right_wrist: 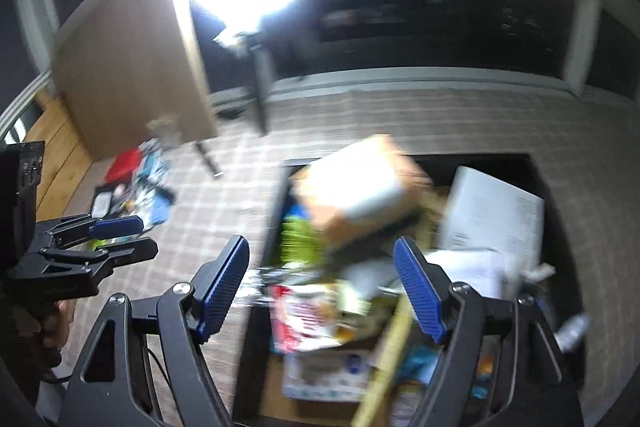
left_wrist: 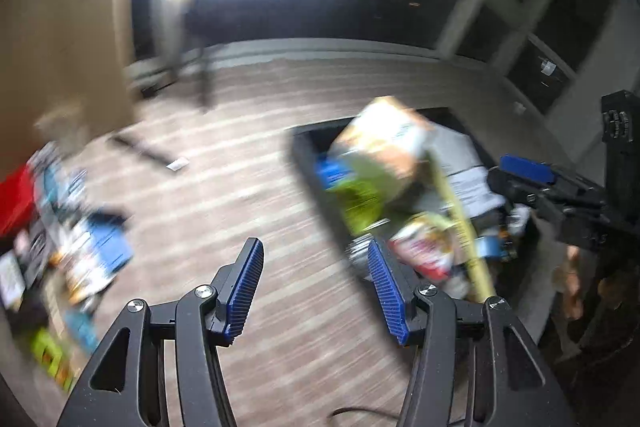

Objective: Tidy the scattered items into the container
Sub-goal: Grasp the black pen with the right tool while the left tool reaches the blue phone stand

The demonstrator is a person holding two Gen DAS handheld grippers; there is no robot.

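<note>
Left wrist view: left gripper (left_wrist: 316,291) over bare carpet (left_wrist: 248,163), jaws wide, nothing between. Orange-and-white box (left_wrist: 384,139) blurred above black container (left_wrist: 306,163), untouched by either gripper. Risk: box striking heaped contents and tipping out over the rim. Scattered items (left_wrist: 76,239) remaining on floor, well apart from container.

Right wrist view: right gripper (right_wrist: 322,291) above container, jaws wide and empty. Container crowded: white carton (right_wrist: 496,215), red-printed packet (right_wrist: 304,315), yellow-green stick (right_wrist: 390,359). Little room left; overflow likely.
</note>
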